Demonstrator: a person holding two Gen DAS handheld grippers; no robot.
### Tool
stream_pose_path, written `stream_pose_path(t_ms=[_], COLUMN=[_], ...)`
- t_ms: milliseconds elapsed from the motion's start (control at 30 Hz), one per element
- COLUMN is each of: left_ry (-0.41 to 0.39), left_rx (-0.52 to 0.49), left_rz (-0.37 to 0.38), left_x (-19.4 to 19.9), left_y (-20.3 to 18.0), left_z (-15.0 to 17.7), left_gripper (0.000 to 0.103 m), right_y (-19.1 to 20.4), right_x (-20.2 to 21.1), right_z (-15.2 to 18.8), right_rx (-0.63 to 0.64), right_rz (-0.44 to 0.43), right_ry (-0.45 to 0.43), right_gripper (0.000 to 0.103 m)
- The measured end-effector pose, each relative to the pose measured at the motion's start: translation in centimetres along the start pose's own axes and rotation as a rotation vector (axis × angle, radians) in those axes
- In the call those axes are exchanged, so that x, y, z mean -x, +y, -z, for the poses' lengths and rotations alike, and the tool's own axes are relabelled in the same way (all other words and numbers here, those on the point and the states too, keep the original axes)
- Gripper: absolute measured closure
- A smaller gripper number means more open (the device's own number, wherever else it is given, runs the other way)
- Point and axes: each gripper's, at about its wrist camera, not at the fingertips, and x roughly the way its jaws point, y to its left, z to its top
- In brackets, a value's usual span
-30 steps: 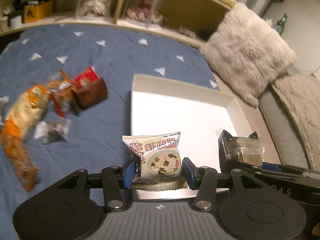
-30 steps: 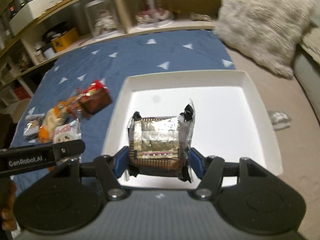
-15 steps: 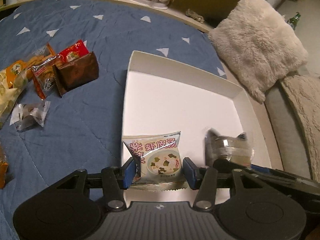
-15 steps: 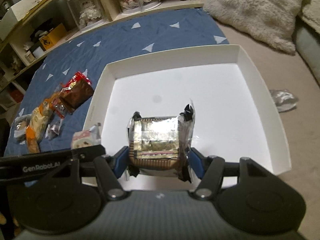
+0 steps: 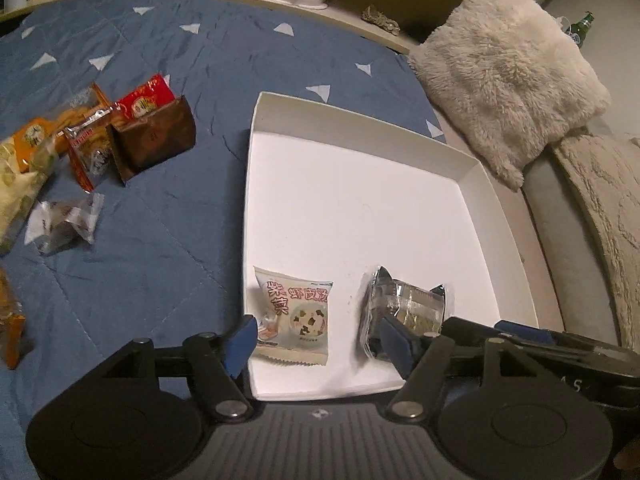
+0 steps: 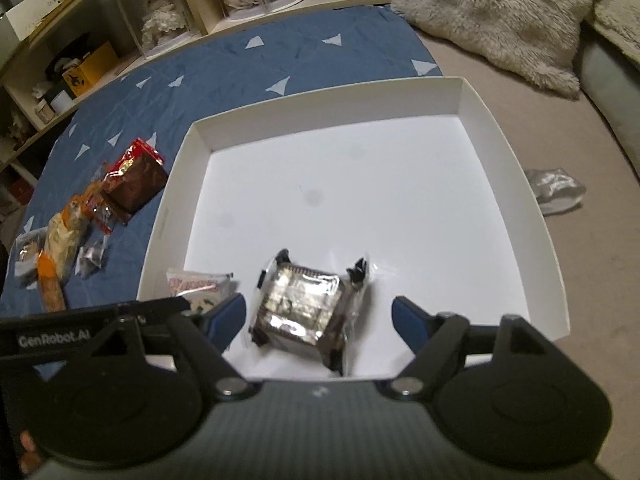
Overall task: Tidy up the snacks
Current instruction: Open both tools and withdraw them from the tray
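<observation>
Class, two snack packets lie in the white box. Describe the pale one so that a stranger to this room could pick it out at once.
Find the shallow white box on the blue quilt. Two packets lie along its near edge; take the one in the near left corner. It is flat and pale, printed with red characters and a bowl picture, while its neighbour is a thick, shiny, dark-edged wrapper.

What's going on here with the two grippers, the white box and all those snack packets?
A person is sorting snacks into a white box with a handheld gripper in each hand. The left gripper has just been opening, and its seaweed soup packet lies in the box between the pads, free of them. The right gripper has likewise been opening around a clear-wrapped dark packet, now loose on the box floor. More snacks wait on the blue quilt.
</observation>
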Motion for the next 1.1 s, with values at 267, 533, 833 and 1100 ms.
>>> stream_pose_path(t_ms=[267,533,833,1100], left_ry=[-0.012,-0.031,-0.045,-0.067], left_rx=[-0.017,-0.047,-0.084,-0.124], left_rz=[-0.027,-0.053,-0.095,-0.091], left_x=[1.8,3.9,6.0,8.3], left_y=[0.3,0.5,1.0,1.6], left_z=[0.5,1.3,2.2,2.5], left_gripper=[0.026,0.010,0.000,0.000], right_y=[-0.1,0.1,0.3,0.9], right_x=[1.5,3.5,6.0,8.3], right_z=[0.9,1.7,2.5,3.3], right_rx=[0.005,0.009,0.028,0.065], right_rz=[0.009,0.011,0.038,0.061], right_ry=[-0.010,-0.048,-0.089,-0.112], right_gripper=[0.019,0.007,0.001,0.001])
